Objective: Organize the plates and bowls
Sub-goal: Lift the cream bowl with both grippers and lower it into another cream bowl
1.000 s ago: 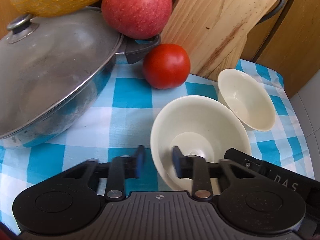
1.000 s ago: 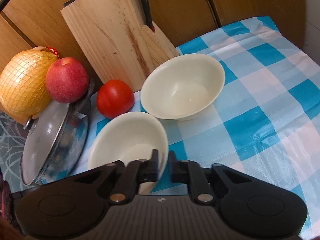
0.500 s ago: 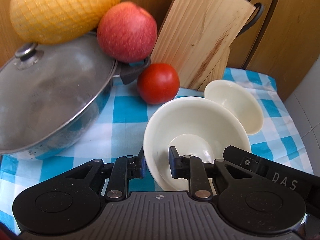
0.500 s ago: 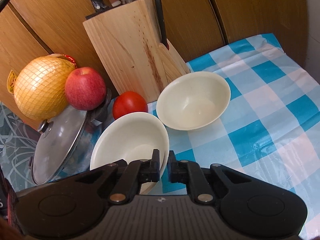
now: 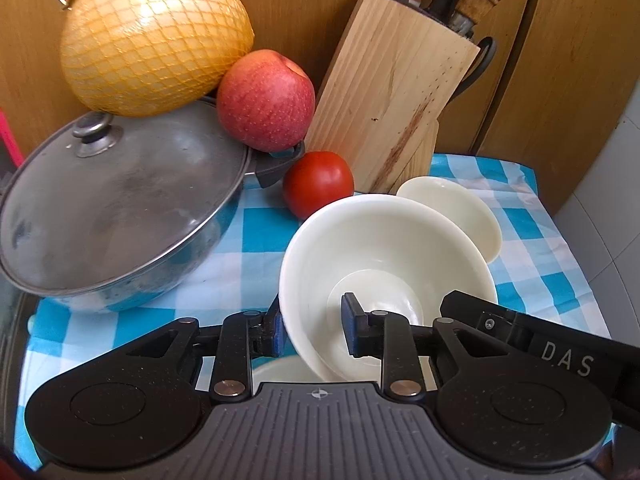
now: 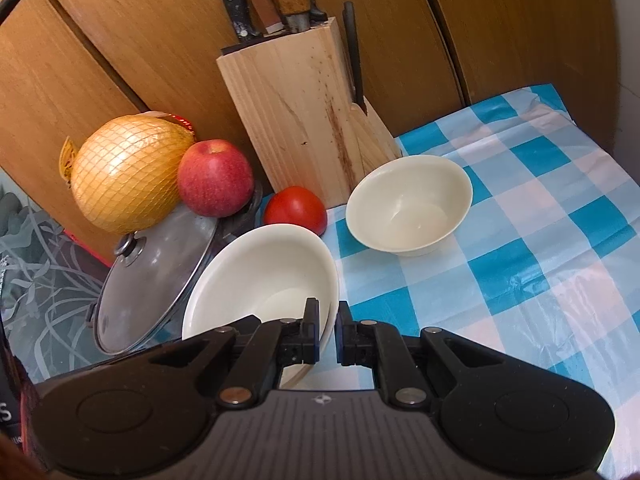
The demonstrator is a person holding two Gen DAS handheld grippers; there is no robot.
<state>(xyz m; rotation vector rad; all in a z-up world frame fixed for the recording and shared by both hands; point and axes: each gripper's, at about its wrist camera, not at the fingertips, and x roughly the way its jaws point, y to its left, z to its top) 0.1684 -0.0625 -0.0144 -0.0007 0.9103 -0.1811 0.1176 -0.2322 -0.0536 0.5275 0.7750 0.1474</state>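
Note:
A cream bowl [image 5: 384,248] is held tilted above the checked cloth. My right gripper [image 6: 328,338] is shut on its right rim; the bowl [image 6: 264,276] shows there too. My left gripper [image 5: 312,322] straddles its left rim, the pads apart with a gap around the wall. A second cream bowl [image 6: 408,204] stands on the cloth in front of the knife block, also in the left wrist view [image 5: 456,208]. A white plate edge [image 5: 276,372] shows under the left gripper.
A lidded steel pot [image 5: 116,204] stands at the left with an apple [image 5: 266,100] and a netted pomelo [image 5: 152,36] on it. A tomato [image 5: 318,182] lies by the knife block [image 5: 392,92]. Wooden cabinet doors stand behind.
Both grippers have risen and drawn back with the bowl, which now hangs above the cloth. The left jaws have spread wider since half a second ago.

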